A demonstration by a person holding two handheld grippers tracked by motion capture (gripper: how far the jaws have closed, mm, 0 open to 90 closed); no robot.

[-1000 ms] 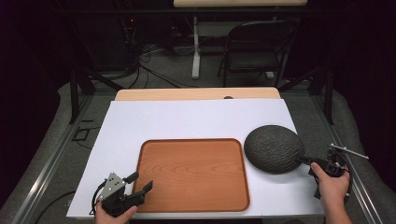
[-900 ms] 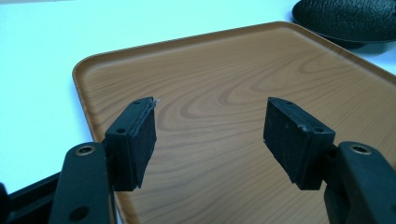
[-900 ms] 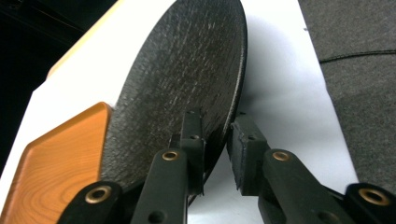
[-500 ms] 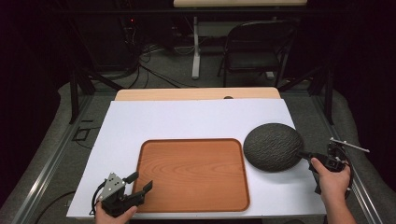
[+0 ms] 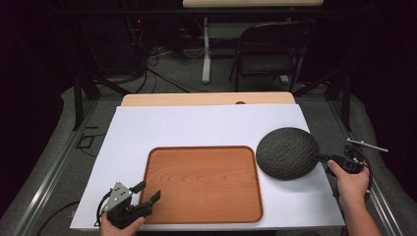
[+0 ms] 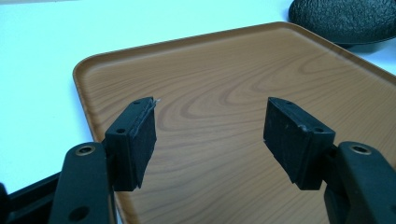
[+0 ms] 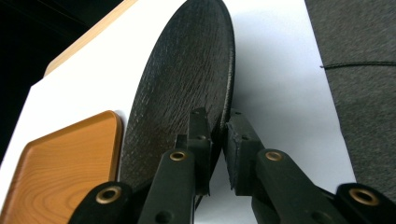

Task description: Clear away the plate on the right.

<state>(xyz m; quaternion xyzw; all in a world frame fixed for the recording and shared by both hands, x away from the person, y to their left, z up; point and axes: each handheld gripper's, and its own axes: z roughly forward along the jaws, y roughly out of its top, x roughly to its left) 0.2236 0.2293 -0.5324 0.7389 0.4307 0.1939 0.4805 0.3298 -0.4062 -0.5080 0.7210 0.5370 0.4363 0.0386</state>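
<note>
So the round, dark grey textured plate [image 5: 286, 152] is tipped up on the white table [image 5: 206, 123], right beside the brown wooden tray [image 5: 204, 183]. Right gripper [image 5: 322, 158] has been closing and now pinches its rim. Left gripper [image 5: 146, 191] hangs wide open over the tray's corner.

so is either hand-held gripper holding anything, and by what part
The right hand-held gripper pinches the dark round plate by its rim, and its jaws have just been closing on it. The left hand-held gripper holds nothing.

Left tool [image 5: 146, 195] rests with jaws spread; right tool [image 5: 320, 158] jaws have just been closing.
</note>
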